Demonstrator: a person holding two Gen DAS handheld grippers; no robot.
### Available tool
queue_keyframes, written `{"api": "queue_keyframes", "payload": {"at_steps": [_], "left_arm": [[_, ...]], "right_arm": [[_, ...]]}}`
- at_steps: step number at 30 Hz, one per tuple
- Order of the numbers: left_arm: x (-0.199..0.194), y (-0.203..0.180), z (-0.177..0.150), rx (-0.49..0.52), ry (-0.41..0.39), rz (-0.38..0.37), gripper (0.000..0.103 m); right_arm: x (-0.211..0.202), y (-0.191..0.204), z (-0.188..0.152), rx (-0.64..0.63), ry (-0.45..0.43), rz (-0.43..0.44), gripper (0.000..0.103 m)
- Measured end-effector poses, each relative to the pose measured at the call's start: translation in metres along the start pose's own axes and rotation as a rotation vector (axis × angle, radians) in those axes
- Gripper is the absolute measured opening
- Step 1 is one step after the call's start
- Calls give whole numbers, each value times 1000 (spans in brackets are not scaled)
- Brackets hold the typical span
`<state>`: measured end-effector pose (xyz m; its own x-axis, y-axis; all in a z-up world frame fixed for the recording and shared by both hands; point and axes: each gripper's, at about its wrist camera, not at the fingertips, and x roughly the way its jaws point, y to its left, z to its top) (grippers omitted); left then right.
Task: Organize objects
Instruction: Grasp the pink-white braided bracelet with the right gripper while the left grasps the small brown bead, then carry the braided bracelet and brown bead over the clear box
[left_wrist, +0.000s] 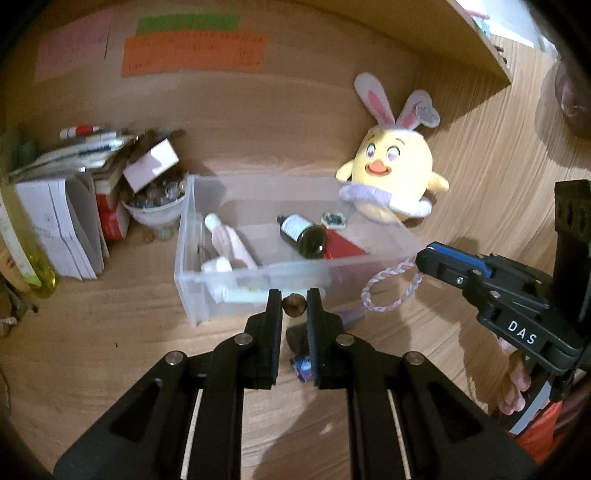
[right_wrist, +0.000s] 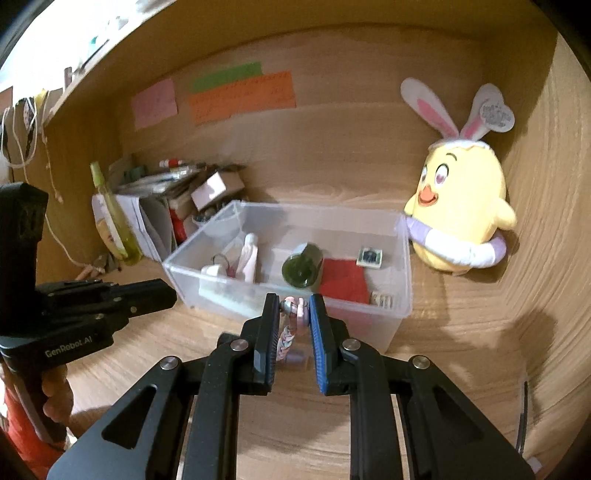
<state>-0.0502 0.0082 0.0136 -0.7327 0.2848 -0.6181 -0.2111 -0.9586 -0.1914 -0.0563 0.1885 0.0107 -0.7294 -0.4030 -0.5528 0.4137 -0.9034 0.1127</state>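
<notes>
Gripping a small brown round object (left_wrist: 294, 305), your left gripper (left_wrist: 294, 301) has its jaws nearly closed, pinching the piece between the tips. It hangs just in front of the near wall of the clear plastic bin (left_wrist: 207, 291).

- Well left of those jaws: stacked books and papers (left_wrist: 62, 229), a yellow-green bottle (left_wrist: 27, 254), a glass bowl of marbles (left_wrist: 157, 210).
- Beyond the jaws, inside the bin: a pink tube (left_wrist: 234, 243) at left, a dark green bottle (left_wrist: 303, 232) lying on its side mid-bin, a red sheet (left_wrist: 345, 247) touching it on the right.
- Below the jaws on the worktop (left_wrist: 110, 332): a dark item, partly hidden; cannot tell what it is.
- Right of the jaws: a pink-and-white braided loop (left_wrist: 388, 291), pinched at its far end by your right gripper (right_wrist: 293, 308).
- Right wrist view: jaws narrowly open, closed onto the loop's metal ring and pink cord, just in front of the bin's near wall.
- Far right, beyond the bin's corner: a yellow chick plush (right_wrist: 461, 206) with rabbit ears, leaning against the wooden wall.
</notes>
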Motion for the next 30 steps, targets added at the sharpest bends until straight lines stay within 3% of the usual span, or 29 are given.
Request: {"api": "queue_keyframes", "payload": {"at_steps": [18, 30], "left_arm": [[3, 1, 37, -18, -94, 11, 12], [37, 10, 47, -57, -40, 19, 12]], "right_arm": [[-17, -13, 38, 2, -139, -15, 15], [21, -36, 41, 59, -85, 9, 15]]}}
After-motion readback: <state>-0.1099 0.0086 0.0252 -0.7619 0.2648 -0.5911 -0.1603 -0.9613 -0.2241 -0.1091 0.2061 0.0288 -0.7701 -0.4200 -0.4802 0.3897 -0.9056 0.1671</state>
